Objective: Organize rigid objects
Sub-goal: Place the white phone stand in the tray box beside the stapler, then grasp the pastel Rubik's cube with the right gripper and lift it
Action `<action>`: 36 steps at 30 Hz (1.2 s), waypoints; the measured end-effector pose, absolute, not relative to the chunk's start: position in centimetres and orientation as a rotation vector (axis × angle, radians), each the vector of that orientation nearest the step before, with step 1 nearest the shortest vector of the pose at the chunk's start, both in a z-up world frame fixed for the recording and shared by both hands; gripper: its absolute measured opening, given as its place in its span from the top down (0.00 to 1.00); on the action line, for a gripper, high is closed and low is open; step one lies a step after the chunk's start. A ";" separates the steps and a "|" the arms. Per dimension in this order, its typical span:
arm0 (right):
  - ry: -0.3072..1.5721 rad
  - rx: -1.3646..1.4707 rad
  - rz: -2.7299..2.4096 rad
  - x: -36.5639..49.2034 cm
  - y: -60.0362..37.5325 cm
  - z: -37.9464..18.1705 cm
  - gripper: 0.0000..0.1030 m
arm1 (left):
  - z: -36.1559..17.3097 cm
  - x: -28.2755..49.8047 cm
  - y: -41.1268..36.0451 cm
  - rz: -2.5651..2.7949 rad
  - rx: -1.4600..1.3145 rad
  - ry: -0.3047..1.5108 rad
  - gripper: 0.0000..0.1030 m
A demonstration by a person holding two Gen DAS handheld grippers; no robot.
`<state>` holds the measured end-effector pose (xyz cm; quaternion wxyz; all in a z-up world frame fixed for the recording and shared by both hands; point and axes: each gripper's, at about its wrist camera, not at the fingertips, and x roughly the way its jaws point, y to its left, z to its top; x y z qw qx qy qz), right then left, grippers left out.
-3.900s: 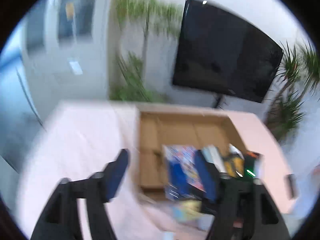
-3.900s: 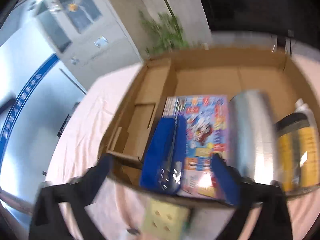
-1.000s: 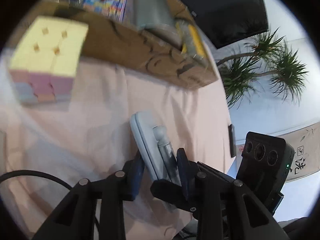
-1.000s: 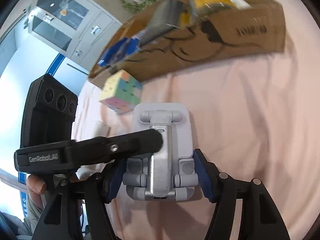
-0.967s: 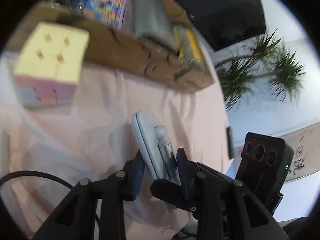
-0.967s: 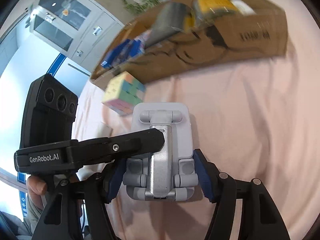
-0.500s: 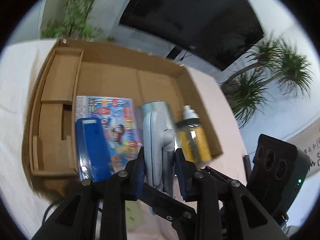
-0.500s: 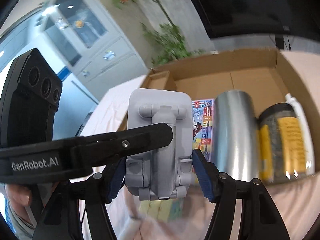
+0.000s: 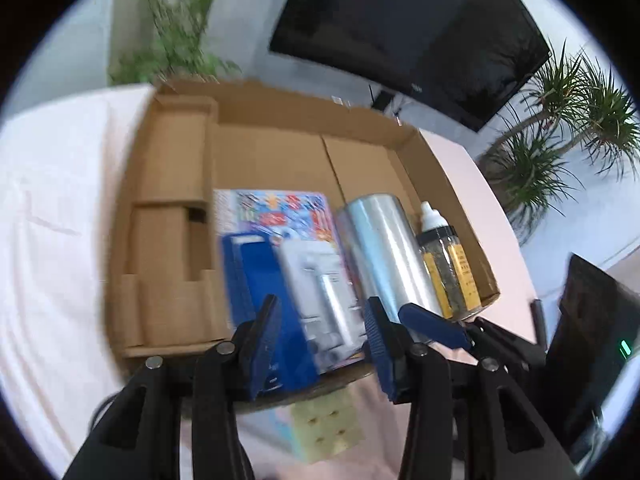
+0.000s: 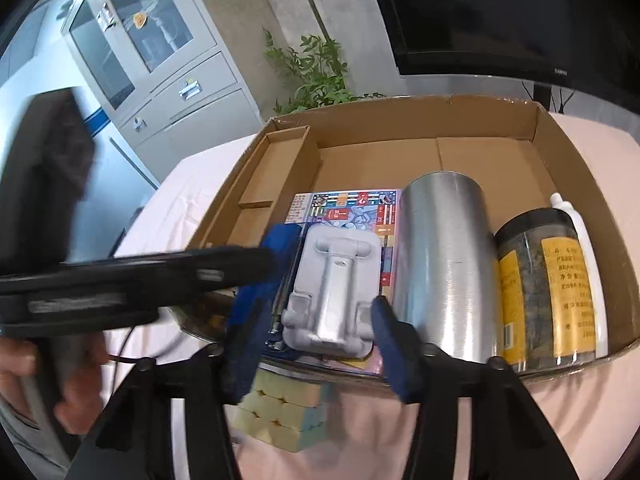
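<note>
Both grippers point steeply downward, side by side. The left gripper (image 9: 322, 332) stands parted, its jaws having just been opening, the blue pads pressing on nothing. The right gripper (image 10: 320, 344) is parted too (its jaws have just been closing somewhat) and clamps nothing. In the right wrist view, a hand (image 10: 28, 380) grasps the left gripper's handle at the left edge.

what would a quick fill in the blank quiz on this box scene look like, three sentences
1. The grey phone stand lies inside the cardboard box, on the colourful ____.
2. The pastel puzzle cube sits ____ the box, on the pink cloth.
3. Between the phone stand and the yellow-labelled jar lies a shiny metal ____.

Missing words: book; outside; cylinder
</note>
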<state>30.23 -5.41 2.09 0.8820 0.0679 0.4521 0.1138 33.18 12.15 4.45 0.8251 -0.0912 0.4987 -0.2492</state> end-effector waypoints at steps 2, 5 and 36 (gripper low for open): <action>0.941 0.127 0.233 30.7 -5.5 2.0 0.67 | 5.9 31.2 13.2 -0.486 -0.168 1.000 0.59; 0.908 0.071 0.218 31.3 -4.7 1.8 0.68 | 7.8 27.6 14.6 -0.385 -0.081 0.892 0.53; 0.954 -0.195 0.580 27.9 -0.8 -7.8 0.48 | -4.2 26.1 13.7 -0.505 -0.419 1.122 0.52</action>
